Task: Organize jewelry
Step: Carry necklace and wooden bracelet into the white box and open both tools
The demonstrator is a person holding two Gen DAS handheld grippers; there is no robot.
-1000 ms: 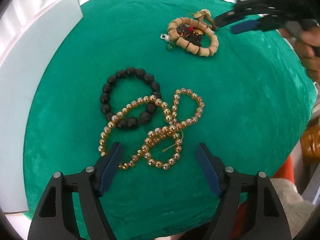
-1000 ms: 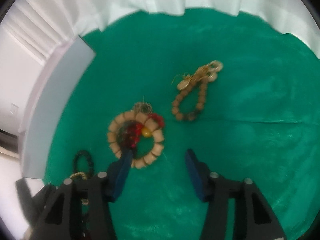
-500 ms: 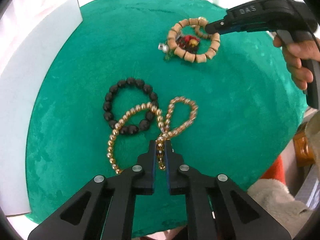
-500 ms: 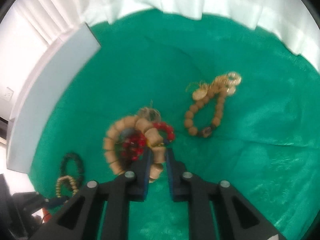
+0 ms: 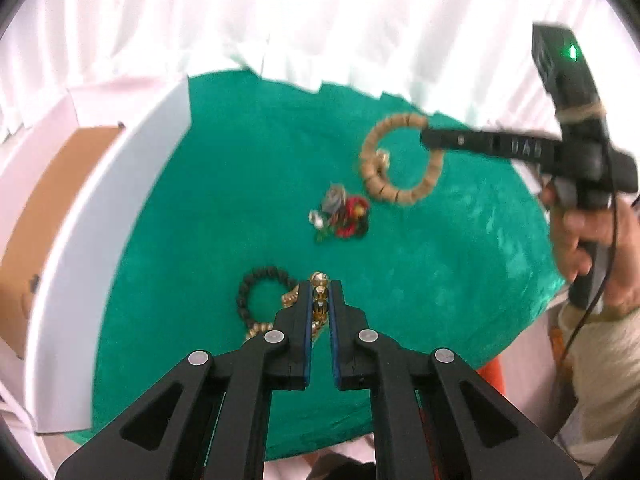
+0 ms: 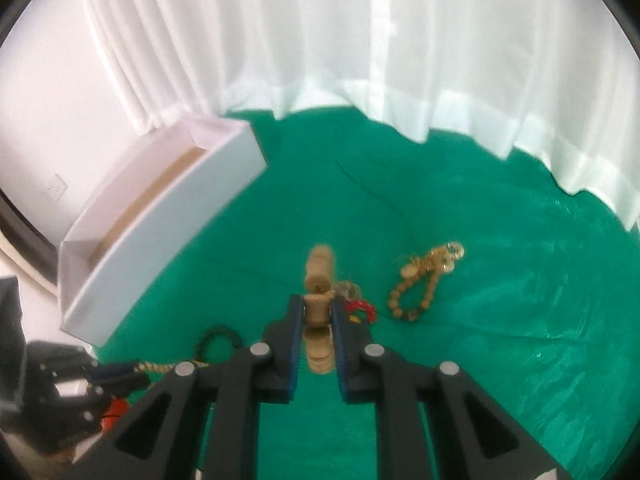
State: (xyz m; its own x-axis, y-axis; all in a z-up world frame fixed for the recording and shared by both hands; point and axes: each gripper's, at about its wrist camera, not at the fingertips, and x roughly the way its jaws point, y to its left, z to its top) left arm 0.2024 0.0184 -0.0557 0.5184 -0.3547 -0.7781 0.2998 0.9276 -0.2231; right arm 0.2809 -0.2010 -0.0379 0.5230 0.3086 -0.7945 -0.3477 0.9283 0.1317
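Over the green velvet cloth, my left gripper pinches the gold bead necklace, my right gripper the wooden bracelet; next, presumably, the white box.

We look from our left wrist steeply down along the fingers onto the green cloth, with the white box at left. Our right wrist view slants down likewise, from the other side. Both share the cloth, the box, the curtain and the black bead bracelet.
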